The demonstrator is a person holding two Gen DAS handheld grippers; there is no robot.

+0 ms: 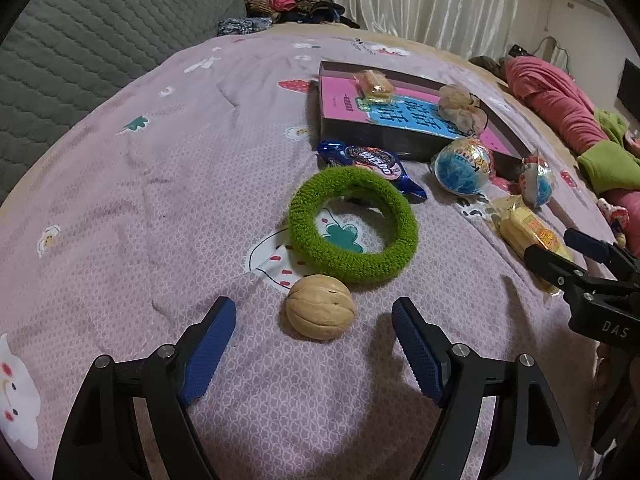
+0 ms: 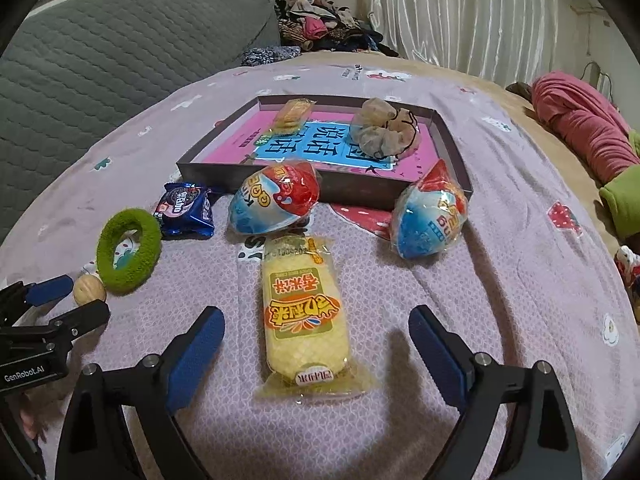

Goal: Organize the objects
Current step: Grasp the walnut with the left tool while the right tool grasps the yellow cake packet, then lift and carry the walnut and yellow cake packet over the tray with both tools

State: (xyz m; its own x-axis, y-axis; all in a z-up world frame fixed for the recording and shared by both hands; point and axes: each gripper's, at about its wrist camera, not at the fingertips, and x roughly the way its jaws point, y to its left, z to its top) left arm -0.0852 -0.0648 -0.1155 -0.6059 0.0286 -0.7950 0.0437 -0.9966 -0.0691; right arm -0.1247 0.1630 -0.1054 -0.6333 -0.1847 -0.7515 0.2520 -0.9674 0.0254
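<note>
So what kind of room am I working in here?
Most likely a bedroom: the objects lie on a bed with a printed lilac sheet, a grey quilted headboard behind it, clothes heaped by the white curtains.

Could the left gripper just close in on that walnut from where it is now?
Probably yes. The left gripper is open, and the walnut lies just ahead between its fingers, with only bedsheet between. The green ring sits close behind, so pushing too far forward might nudge it.

Pretty clearly someone's bedroom at home: a bed with a lilac cartoon-print sheet (image 1: 160, 184), grey quilted headboard (image 1: 100, 36), heap of clothes (image 2: 320, 20) in the corner, white curtains (image 2: 480, 12), and a pink blanket (image 2: 580, 128) bunched off to the side.
</note>
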